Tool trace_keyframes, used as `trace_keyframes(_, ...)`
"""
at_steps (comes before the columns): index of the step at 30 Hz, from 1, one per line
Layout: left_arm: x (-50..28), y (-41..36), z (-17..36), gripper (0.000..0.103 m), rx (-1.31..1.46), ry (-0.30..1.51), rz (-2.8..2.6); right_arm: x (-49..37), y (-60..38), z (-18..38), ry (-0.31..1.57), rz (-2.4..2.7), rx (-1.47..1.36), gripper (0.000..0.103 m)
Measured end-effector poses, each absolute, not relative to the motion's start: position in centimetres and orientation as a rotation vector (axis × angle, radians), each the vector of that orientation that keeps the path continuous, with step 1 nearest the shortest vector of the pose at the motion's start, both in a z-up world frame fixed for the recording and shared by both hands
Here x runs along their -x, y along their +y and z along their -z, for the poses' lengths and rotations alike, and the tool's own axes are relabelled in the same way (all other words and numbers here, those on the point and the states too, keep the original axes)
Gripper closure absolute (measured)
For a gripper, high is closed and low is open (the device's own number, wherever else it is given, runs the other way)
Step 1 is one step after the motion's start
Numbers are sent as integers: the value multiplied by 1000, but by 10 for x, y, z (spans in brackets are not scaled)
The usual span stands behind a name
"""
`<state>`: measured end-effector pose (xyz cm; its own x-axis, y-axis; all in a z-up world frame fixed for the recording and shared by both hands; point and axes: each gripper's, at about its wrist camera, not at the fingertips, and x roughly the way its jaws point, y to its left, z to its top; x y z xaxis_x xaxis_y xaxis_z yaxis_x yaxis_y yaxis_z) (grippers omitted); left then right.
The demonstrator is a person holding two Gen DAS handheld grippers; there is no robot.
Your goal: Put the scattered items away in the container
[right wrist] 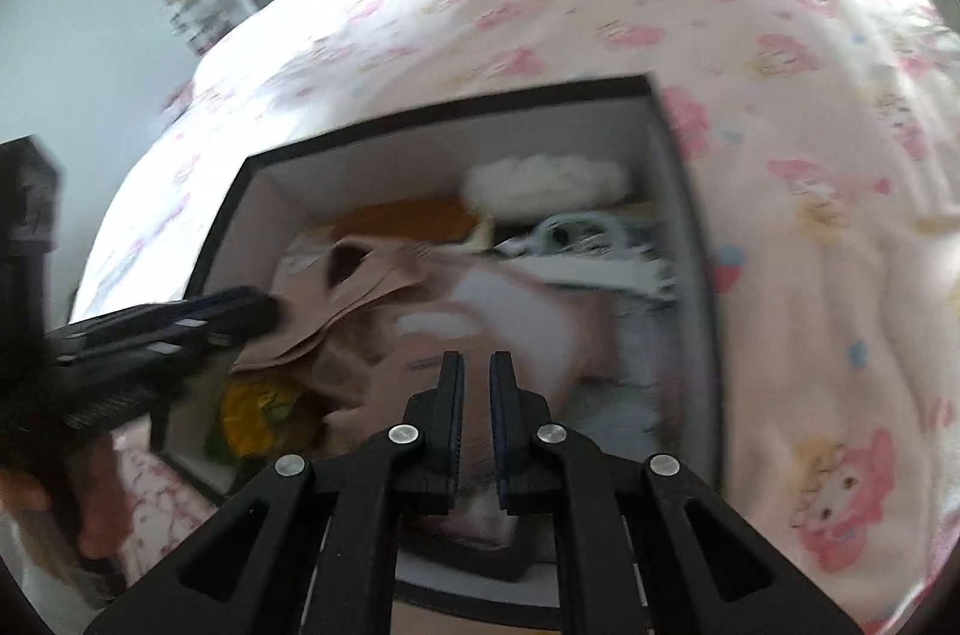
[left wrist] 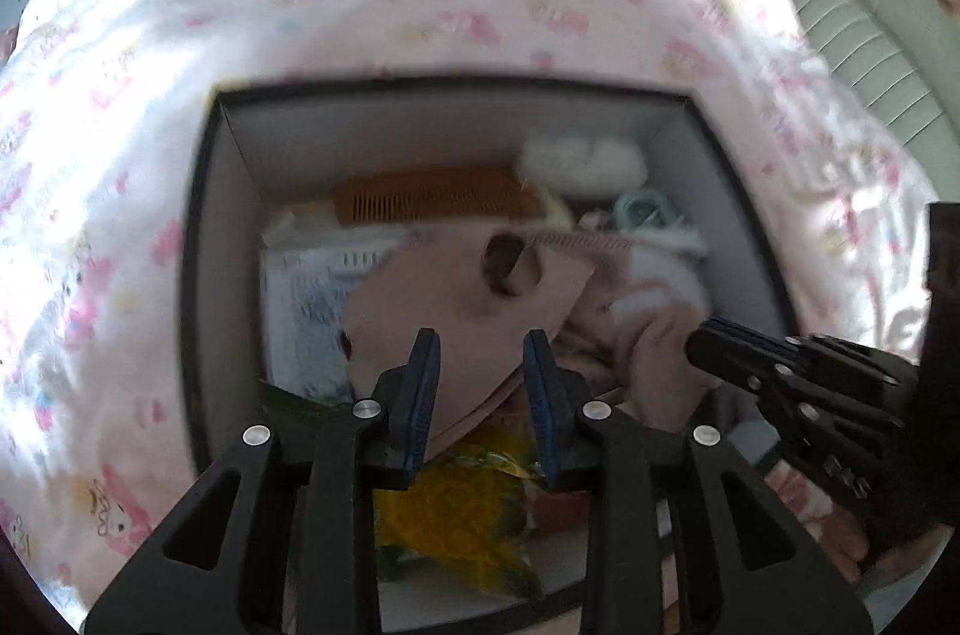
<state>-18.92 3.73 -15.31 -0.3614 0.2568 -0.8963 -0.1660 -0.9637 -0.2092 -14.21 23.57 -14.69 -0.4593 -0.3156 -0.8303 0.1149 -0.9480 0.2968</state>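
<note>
The pink garment lay crumpled inside the black-rimmed box on the bed; the right gripper pinched its fabric, while the left gripper stood half-open above its tan folded part.

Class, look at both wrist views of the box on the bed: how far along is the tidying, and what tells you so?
Mostly done: the box already holds a comb, white fluffy item and yellow packet. In hand: the right gripper is shut on pink fabric over the box, with the open left gripper around a tan piece. Left: releasing them. No loose items show on the bedspread.
</note>
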Motion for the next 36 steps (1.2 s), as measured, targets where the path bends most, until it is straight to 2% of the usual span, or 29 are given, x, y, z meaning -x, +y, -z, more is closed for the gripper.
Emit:
trace_keyframes(3,194,38,170,75,1659,-154,-2376,146,230,160,-259,2438,-1563,96)
trace_keyframes(8,200,36,177,73,1664,-212,-2354,147,230,164,-270,2440,-1558,96)
trace_keyframes(11,203,35,178,68,1664,-234,-2345,147,228,164,-252,2445,-1556,96)
trace_keyframes(13,203,33,176,61,1664,-240,-2367,147,227,163,-255,2449,-1557,96)
trace_keyframes(15,199,33,169,60,1650,-216,-2417,144,228,161,-227,2478,-1564,96)
trace_keyframes(17,192,33,155,60,1591,-199,-2479,137,223,152,-67,2613,-1578,86)
trace_keyframes(18,185,34,142,55,1538,-186,-2517,134,221,148,-30,2647,-1559,82)
trace_keyframes(19,180,33,134,44,1497,-179,-2546,129,220,141,-3,2681,-1528,74)
trace_keyframes(20,175,32,120,38,1440,-171,-2582,124,218,130,5,2718,-1488,65)
trace_keyframes(21,167,33,105,27,1369,-160,-2625,120,218,123,0,2741,-1458,60)
trace_keyframes(23,155,31,80,18,1272,-130,-2698,106,214,102,-4,2809,-1363,40)
trace_keyframes(25,141,30,52,8,1190,-96,-2759,94,208,82,28,2859,-1296,29)
trace_keyframes(30,110,14,-5,1,1012,-117,-2822,70,193,27,32,2914,-1150,29)
trace_keyframes(36,61,5,-46,1,921,-130,-2866,32,186,-16,-31,2988,-1036,26)
